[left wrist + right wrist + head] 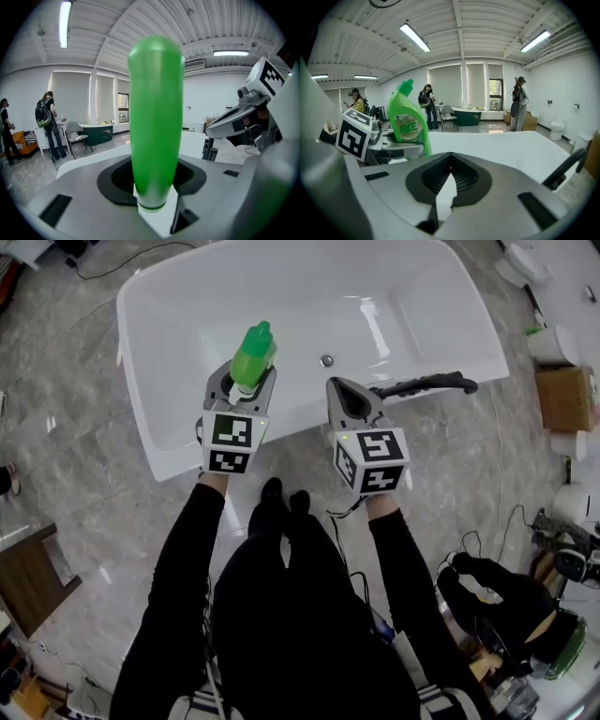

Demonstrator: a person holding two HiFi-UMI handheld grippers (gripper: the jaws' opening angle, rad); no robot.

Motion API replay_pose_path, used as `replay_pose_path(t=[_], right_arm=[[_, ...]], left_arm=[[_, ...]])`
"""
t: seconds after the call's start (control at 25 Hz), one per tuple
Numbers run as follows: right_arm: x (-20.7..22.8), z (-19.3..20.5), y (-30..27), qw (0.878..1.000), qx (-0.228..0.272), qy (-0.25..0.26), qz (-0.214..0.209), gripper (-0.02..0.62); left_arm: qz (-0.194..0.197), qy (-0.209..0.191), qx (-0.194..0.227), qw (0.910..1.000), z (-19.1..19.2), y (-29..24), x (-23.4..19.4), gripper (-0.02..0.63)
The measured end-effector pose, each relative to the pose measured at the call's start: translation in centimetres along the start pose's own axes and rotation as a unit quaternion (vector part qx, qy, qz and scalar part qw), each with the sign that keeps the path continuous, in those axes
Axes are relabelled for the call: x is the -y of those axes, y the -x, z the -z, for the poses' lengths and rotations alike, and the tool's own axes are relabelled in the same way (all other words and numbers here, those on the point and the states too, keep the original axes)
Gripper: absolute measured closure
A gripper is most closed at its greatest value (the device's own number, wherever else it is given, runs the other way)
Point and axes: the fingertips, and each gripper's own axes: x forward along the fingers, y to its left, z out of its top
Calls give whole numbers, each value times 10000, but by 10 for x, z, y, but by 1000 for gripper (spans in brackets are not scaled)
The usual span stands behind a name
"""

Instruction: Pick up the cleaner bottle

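Nearest us, two black sleeves (183, 568) reach forward over the grey floor (84, 427). On the left, the left gripper (246, 382) has its jaws clamped on the cleaner bottle (253, 354). The bottle is bright green and stands upright between the pads, its cap end up, held in the air above the tub's near rim. On the right, the right gripper (339, 390) has its jaws closed together on nothing (just air). Beyond both lies the white bathtub (422, 315), with a black handle (427, 383) over its rim at right.
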Motion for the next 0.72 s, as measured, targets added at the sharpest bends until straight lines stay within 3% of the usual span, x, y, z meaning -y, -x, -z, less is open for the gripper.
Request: replay_pose_path(t=[0.72], right_arm=[[-56,-59,-27,9932,359,660,-890,594]], left_arm=[[-1229,216,265,9918,-27,67,-79,411]])
